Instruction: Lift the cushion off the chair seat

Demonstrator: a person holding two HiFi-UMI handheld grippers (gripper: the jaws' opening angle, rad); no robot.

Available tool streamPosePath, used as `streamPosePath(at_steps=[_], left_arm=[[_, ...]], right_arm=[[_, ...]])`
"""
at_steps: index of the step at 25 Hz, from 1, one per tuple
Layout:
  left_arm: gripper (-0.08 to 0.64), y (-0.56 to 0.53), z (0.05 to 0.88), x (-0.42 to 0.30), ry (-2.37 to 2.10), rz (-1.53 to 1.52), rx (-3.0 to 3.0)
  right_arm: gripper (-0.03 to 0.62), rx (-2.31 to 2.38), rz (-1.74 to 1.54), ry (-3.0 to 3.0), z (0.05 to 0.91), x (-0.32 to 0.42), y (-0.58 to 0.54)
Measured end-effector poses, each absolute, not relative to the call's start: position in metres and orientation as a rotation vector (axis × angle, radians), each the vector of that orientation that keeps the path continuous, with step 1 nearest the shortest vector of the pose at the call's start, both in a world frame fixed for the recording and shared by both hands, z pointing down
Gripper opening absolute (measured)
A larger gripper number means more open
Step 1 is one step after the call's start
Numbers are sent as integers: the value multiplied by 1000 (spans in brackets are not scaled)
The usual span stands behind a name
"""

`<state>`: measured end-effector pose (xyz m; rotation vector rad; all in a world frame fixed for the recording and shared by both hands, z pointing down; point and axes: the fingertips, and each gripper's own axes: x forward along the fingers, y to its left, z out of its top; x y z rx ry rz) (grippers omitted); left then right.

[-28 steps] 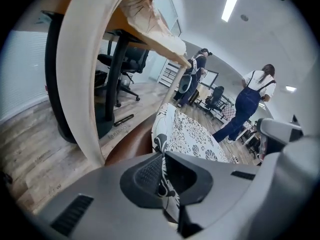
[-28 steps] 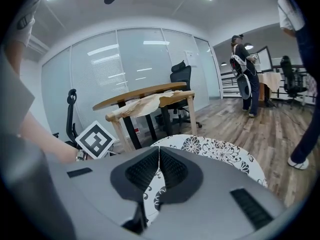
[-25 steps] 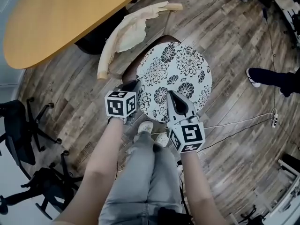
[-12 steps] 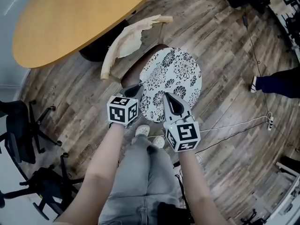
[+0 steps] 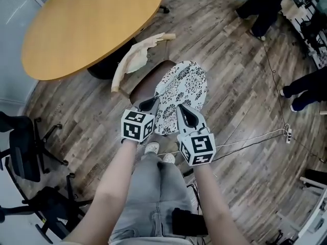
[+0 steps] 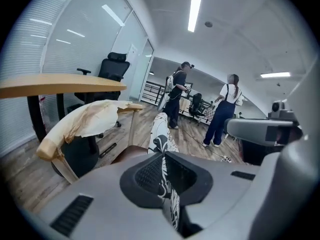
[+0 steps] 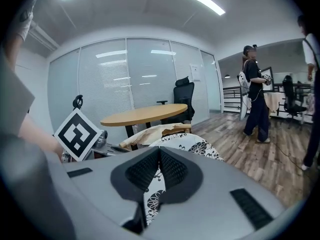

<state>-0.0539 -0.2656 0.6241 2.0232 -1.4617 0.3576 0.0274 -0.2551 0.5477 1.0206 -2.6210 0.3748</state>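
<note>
Oval table (image 5: 92,27) blocks the far left. The cream-covered chair backrest (image 5: 134,60) stands just beside its edge. Left part of the brown chair seat (image 5: 147,86) is bare and open from above. Wood floor (image 5: 240,86) right of the chair is free up to the cable (image 5: 255,137) and a person's leg (image 5: 309,83). Office chairs (image 5: 25,152) crowd the near left.

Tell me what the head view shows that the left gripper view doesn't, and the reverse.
Only the head view shows the person's legs and shoes, and the broad flowered face of the cushion. Only the left gripper view shows the ceiling lights and two people standing at the back of the room. Both show the cushion pinched in the fingers of the left gripper, the brown chair seat and the wooden table.
</note>
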Motion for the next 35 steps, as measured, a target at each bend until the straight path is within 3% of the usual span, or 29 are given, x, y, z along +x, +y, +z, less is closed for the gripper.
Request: streamPosePath(at_steps=[35], left_arm=[[12,-246,323,-17,-1685,113,2339]], right_arm=[[26,1120,85,-2799,312,60,-241]])
